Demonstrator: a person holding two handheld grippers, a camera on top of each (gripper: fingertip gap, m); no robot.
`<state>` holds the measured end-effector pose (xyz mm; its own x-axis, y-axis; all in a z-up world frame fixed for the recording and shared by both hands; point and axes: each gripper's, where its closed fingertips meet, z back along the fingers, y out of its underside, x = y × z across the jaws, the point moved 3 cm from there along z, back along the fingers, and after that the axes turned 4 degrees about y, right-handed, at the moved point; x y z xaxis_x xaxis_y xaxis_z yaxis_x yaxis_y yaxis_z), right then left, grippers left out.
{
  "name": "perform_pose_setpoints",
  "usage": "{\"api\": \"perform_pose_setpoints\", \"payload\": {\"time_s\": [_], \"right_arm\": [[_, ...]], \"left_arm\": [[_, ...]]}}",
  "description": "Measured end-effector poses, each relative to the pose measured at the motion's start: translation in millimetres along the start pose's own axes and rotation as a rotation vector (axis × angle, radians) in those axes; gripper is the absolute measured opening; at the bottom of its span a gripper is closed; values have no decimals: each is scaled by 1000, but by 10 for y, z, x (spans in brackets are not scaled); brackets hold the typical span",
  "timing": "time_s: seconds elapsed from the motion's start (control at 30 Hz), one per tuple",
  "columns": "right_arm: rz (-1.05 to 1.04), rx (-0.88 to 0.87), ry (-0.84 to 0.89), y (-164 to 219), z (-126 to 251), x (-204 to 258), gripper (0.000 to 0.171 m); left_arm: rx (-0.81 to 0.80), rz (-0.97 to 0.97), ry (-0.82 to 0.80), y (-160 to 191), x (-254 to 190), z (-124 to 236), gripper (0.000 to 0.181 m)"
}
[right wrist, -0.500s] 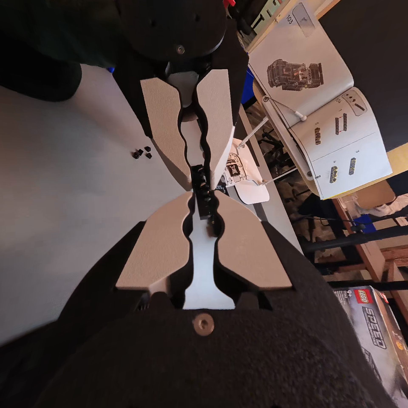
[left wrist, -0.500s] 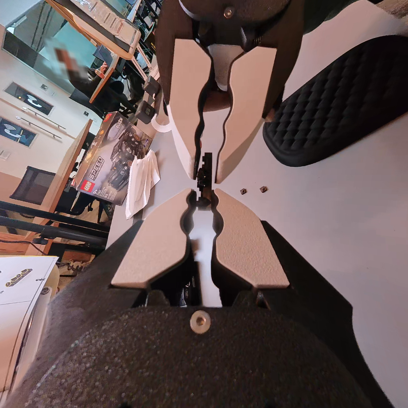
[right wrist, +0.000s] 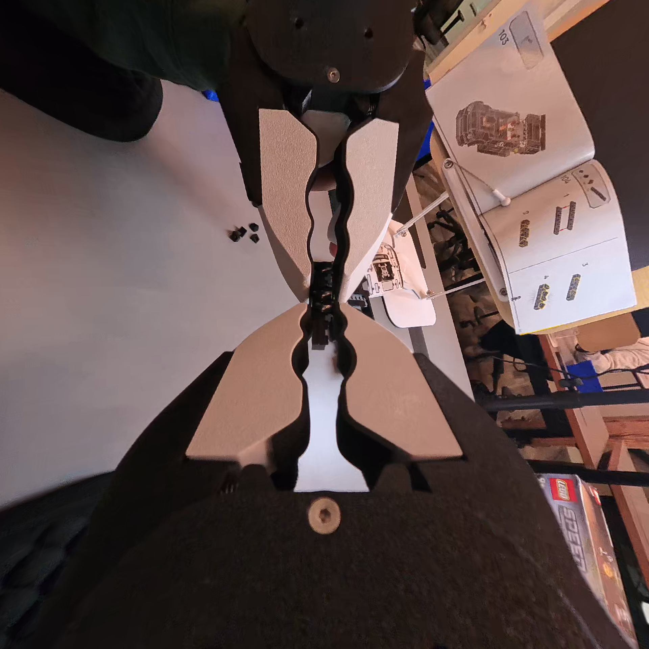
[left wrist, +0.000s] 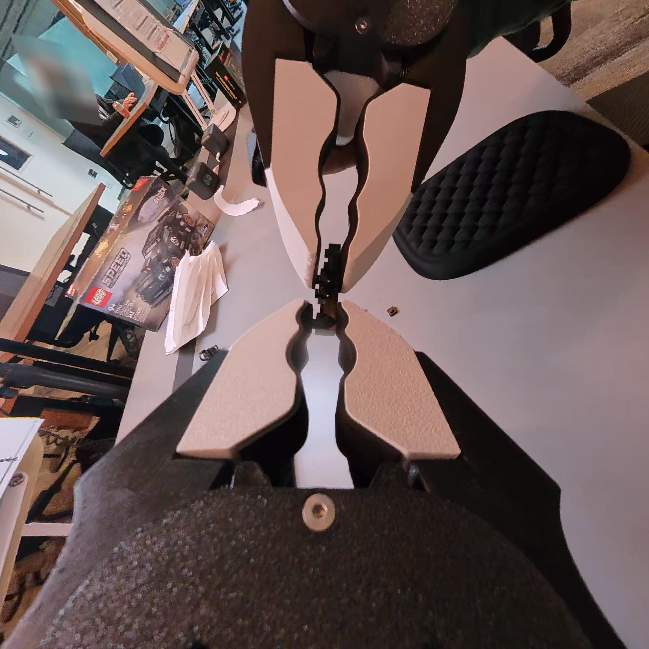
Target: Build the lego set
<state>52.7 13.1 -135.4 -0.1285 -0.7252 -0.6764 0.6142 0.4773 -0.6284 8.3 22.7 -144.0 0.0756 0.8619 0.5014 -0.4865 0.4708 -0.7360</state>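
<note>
Tip to tip over the table (left wrist: 491,351), left gripper (left wrist: 325,312) and right gripper (right wrist: 321,325) both pinch the tiny, rigid black lego assembly (left wrist: 328,272), best held by its flat sides, likely to pop apart if twisted.

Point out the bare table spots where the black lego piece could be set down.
Bare table lies below the loose black bits; another patch sits below the black cushion. The edge by the lego box and white papers is crowded.

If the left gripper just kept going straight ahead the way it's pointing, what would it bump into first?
The left gripper is shut on a black lego piece, and the right gripper faces it tip to tip, gripping the same piece. It would likely meet those opposing fingertips almost at once.
</note>
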Motion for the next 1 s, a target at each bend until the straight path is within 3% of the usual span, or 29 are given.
{"api": "perform_pose_setpoints", "payload": {"time_s": [0.37, 0.5, 0.63, 1.0], "right_arm": [[-157, -42, -31, 24, -5, 25, 12], [-190, -63, -31, 19, 25, -20, 21], [-154, -73, -27, -23, 8, 10, 12], [-219, -93, 8, -42, -22, -57, 16]], "left_arm": [[-40, 67, 53, 23, -17, -17, 13], [-43, 84, 60, 39, -7, -6, 14], [-50, 83, 64, 25, -9, -4, 14], [-42, 77, 25, 30, 49, 57, 13]]}}
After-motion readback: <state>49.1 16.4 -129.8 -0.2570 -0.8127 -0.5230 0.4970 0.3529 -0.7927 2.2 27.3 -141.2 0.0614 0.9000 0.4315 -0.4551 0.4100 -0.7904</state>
